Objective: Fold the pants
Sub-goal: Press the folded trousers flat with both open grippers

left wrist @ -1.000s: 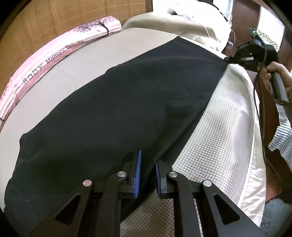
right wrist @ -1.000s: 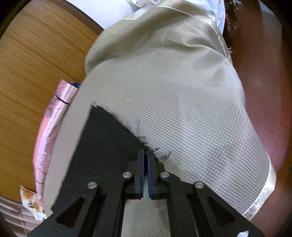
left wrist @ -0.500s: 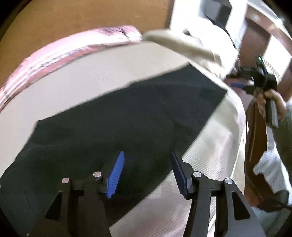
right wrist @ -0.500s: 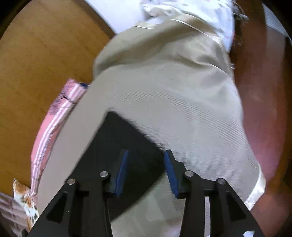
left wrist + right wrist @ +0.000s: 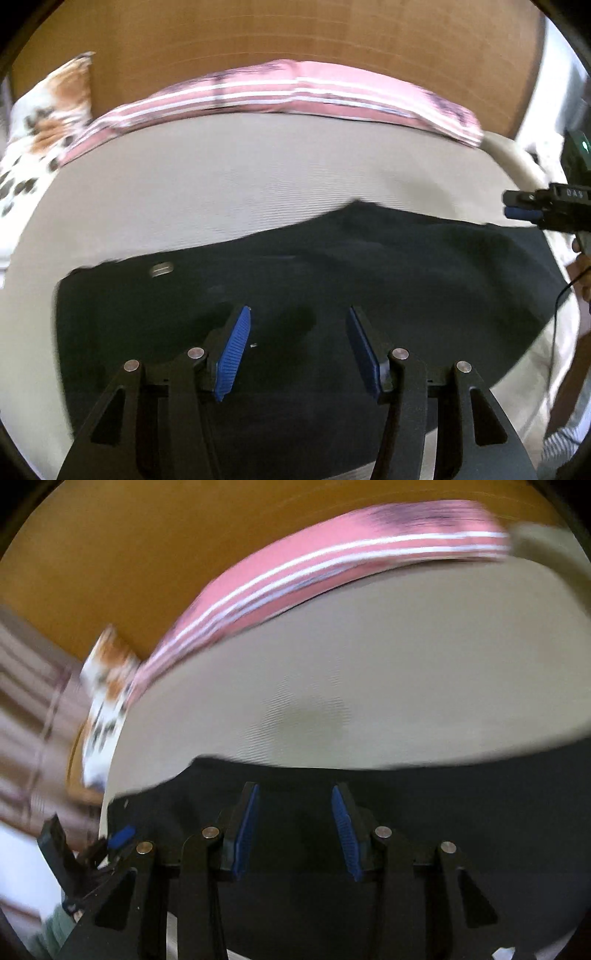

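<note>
Left wrist view: left gripper (image 5: 297, 352) spread wide, empty, above dark pants (image 5: 332, 280) flat on bed (image 5: 221, 177), lower frame. Right wrist view: right gripper (image 5: 293, 832) likewise released. Between folds; next, pinch edge.

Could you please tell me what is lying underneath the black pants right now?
The black pants lie spread on a beige bedspread, which shows all around their far edge. Whatever is beneath the cloth itself is covered and cannot be seen.
</note>
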